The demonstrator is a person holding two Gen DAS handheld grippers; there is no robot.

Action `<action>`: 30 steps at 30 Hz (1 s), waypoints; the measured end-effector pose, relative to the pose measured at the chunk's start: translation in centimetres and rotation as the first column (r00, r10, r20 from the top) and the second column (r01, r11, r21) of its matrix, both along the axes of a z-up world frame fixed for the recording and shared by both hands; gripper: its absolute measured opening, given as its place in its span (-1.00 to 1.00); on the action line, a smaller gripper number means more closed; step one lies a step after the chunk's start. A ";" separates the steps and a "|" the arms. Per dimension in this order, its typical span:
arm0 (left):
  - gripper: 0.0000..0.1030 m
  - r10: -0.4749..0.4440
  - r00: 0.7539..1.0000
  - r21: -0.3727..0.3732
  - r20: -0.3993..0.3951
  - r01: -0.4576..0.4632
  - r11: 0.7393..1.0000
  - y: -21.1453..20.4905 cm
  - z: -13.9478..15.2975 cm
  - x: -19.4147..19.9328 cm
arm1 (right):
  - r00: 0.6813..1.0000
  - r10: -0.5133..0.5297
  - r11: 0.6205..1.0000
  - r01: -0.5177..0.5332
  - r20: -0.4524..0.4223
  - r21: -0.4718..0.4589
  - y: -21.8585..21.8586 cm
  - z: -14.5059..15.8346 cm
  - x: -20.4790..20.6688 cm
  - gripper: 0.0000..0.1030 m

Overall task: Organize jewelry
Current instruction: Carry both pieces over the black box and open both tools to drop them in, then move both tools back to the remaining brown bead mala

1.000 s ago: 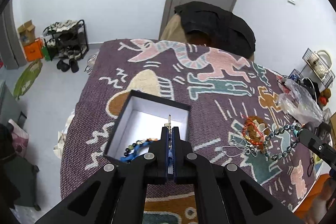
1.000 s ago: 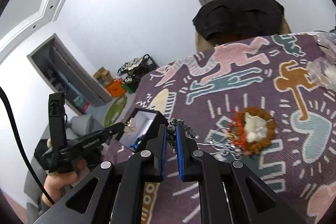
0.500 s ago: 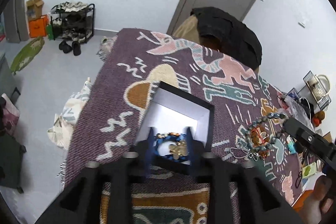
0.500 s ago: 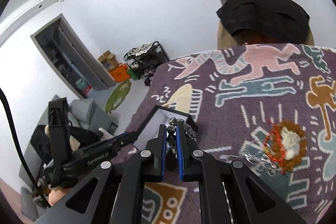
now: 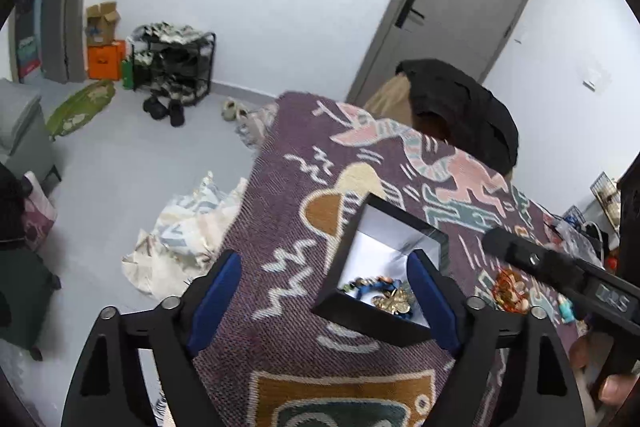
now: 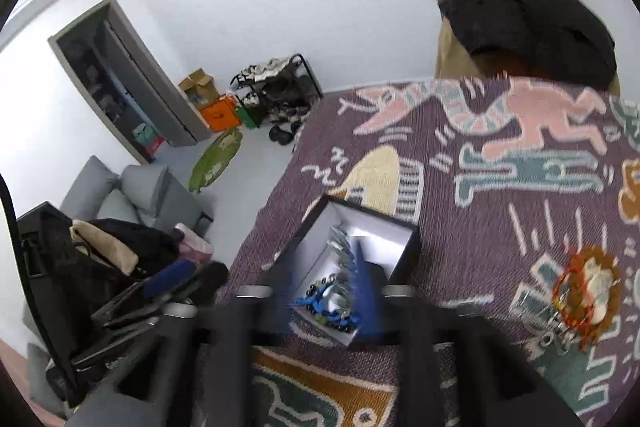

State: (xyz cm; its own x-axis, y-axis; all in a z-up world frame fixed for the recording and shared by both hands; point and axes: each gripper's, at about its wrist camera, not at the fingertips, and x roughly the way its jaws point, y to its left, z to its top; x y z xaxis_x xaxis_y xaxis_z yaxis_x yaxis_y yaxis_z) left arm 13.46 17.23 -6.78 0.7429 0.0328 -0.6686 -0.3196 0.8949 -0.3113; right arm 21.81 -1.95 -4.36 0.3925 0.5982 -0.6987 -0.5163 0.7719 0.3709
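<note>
We hold our left gripper (image 5: 324, 287) over the patterned cloth (image 5: 280, 211) covering the surface, its blue-padded fingers (image 5: 218, 287) having just spread wide and released, nothing between them. The open black box (image 5: 394, 227) sits just ahead, beads and a gold charm (image 5: 394, 301) heaped in its white interior. Our right gripper (image 6: 320, 291), blurred, has its fingers just parting above the box (image 6: 404, 251), a grey bead bracelet (image 6: 340, 247) dropping inside. More jewelry (image 6: 586, 285) lies to the right.
</note>
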 end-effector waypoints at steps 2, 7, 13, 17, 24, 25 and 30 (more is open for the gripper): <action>0.81 0.024 1.000 0.030 0.015 -0.024 0.999 -0.2 0.2 -0.2 | 1.000 -0.023 1.000 0.023 0.010 0.021 -1.2 -0.5 -0.1 0.44; 0.88 0.035 0.998 0.106 0.057 -0.040 0.994 -1.5 0.9 -0.4 | 0.998 -0.063 0.997 0.063 -0.016 0.051 -4.6 -1.1 -0.3 0.53; 0.88 -0.084 0.993 0.128 0.089 0.072 0.989 -4.8 1.8 -0.2 | 0.991 -0.133 0.985 0.133 -0.010 0.112 -9.5 -0.9 -0.9 0.75; 0.88 -0.121 0.986 0.161 0.112 0.102 0.982 -7.1 2.5 -0.2 | 0.982 -0.186 0.970 0.186 -0.015 0.157 -12.8 -0.8 -1.2 0.90; 0.88 -0.179 0.977 0.108 0.113 0.167 0.980 -9.7 2.8 0.3 | 0.967 -0.246 0.937 0.254 -0.063 0.239 -17.7 -1.2 -1.6 0.94; 0.88 -0.189 0.975 0.108 0.114 0.177 0.978 -10.1 2.9 0.3 | 0.964 -0.255 0.933 0.264 -0.071 0.245 -18.4 -1.3 -1.6 0.94; 0.88 -0.243 0.964 0.153 0.106 0.226 0.962 -12.2 3.5 0.5 | 0.956 -0.281 0.924 0.292 -0.083 0.246 -20.3 -1.9 -1.5 1.00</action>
